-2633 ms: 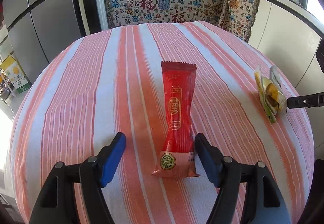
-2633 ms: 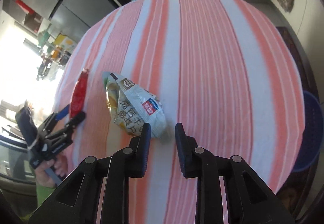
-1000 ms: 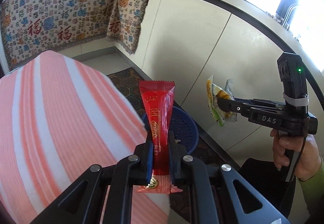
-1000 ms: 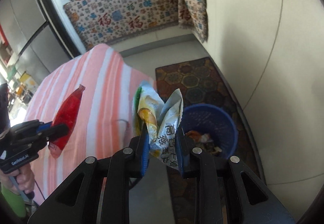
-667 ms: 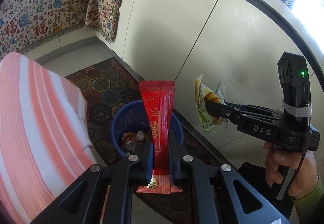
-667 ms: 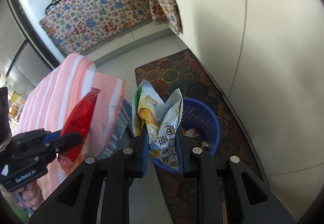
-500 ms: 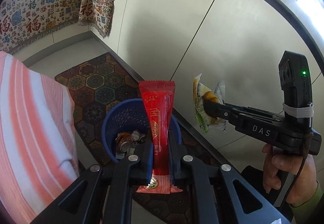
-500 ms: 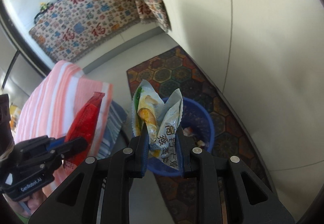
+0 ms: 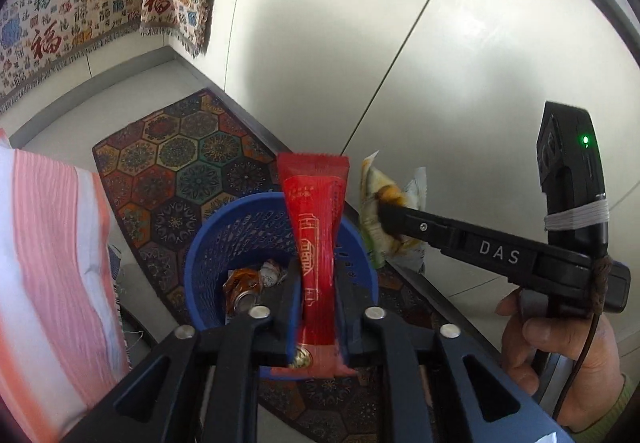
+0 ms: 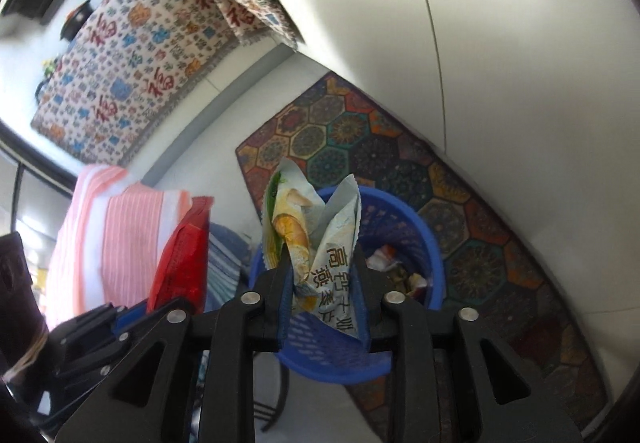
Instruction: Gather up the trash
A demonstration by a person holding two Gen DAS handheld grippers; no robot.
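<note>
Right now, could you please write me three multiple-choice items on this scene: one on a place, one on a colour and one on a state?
1. Where is the long red foil snack wrapper?
A. Flat on a striped tablecloth
B. In the air over the round mesh plastic basket
C. On a patterned floor mat

2. What colour is that basket?
A. Green
B. Blue
C. White

3. What state is the basket in?
A. Empty
B. Covered by a lid
C. Open, with trash already inside

Answers:
1 B: the wrapper stands upright above the basket's rim, in front of its opening.
2 B: the rim and the mesh wall are both blue.
3 C: no lid is on it, and a crushed can and scraps lie at the bottom.
</note>
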